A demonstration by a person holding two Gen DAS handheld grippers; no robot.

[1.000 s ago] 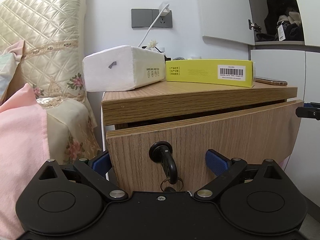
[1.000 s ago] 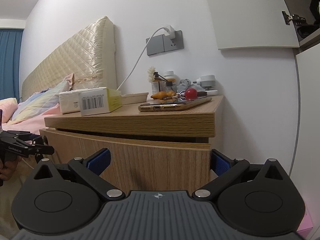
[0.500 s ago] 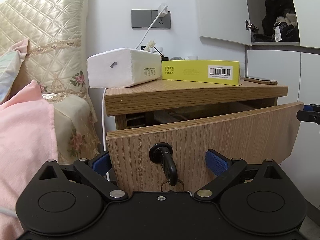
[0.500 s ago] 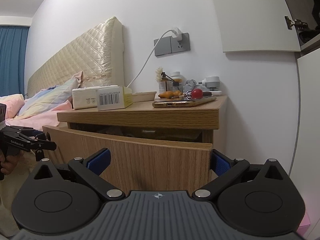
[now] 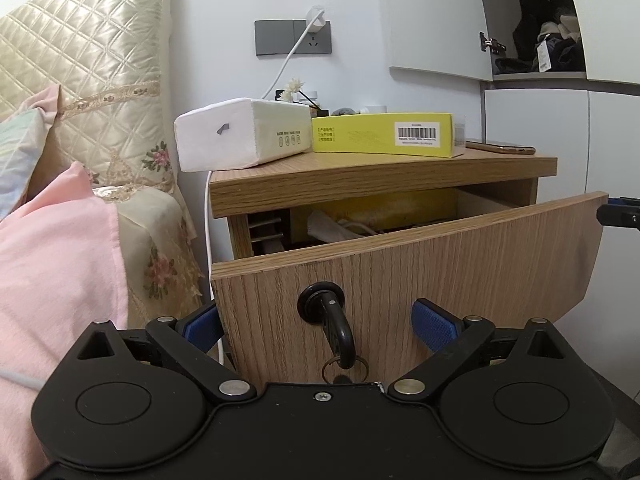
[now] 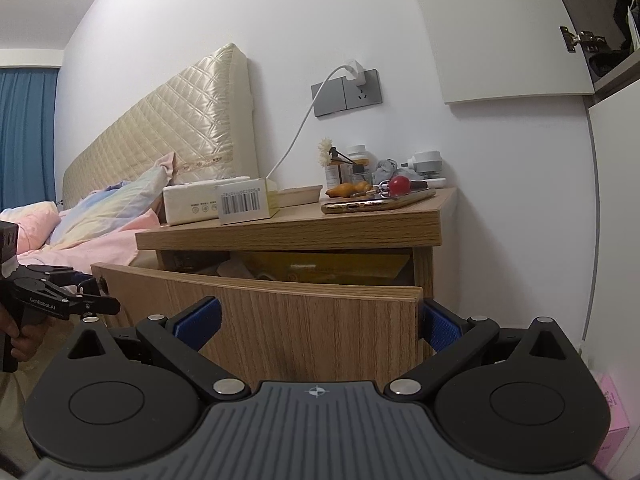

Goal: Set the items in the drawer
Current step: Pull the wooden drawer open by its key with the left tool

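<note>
The wooden nightstand's drawer front [image 5: 460, 256] stands pulled out, with a black key [image 5: 338, 332] hanging in its lock. My left gripper [image 5: 316, 326] is open; its left finger [image 5: 200, 326] sits past the drawer's left edge. My right gripper [image 6: 318, 322] is open too, its right finger [image 6: 438, 326] past the right edge of the drawer front [image 6: 300, 308]. Inside lie a yellow packet [image 6: 320, 266] and white papers [image 5: 340, 228]. On top rest a white tissue pack [image 5: 240, 136], a yellow box [image 5: 380, 134] and a gold phone [image 6: 380, 202].
Small bottles, a red ball [image 6: 399, 184] and a charger cable [image 6: 296, 136] crowd the back of the nightstand top. A bed with pink bedding [image 5: 52, 264] and a quilted headboard [image 5: 80, 60] is on the left. White wardrobe doors [image 5: 536, 120] stand on the right.
The drawer has slid further out with both grippers at its corners. The gap under the top has widened and the things inside now show.
</note>
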